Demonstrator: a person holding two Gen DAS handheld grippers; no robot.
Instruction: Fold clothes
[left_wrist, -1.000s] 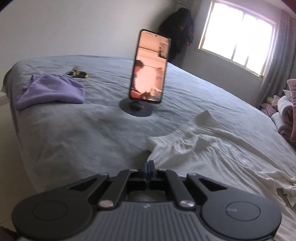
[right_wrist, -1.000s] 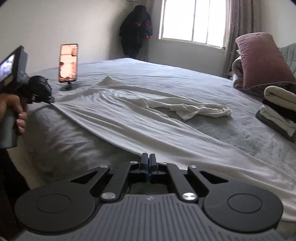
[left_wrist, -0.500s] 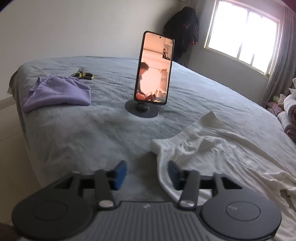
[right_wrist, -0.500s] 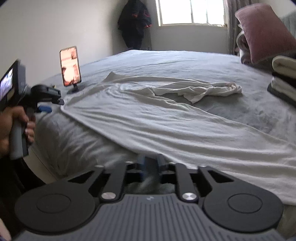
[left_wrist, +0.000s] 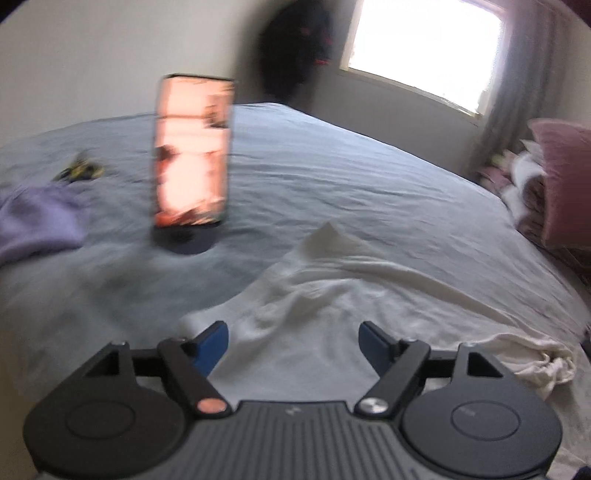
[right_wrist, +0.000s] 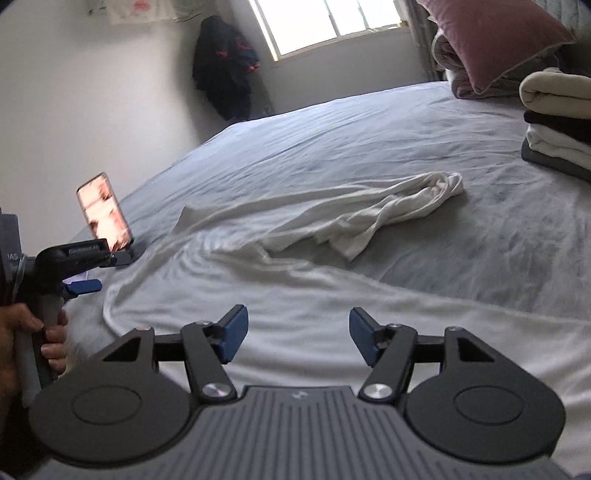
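Grippers: left gripper (left_wrist: 293, 341) and right gripper (right_wrist: 294, 338) both spread wide, empty, over near hem | white garment (right_wrist: 295, 266) spread flat, wrinkled, on bed (right_wrist: 369, 140) | pinch hem corners evenly, one layer only | folded stack (right_wrist: 557, 122) far right.

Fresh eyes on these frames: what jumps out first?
A white garment sprawls unfolded across the grey bed, one sleeve bunched toward the far side. Both grippers, left and right, hover open over its near edge. A lit phone stands on a stand behind it.
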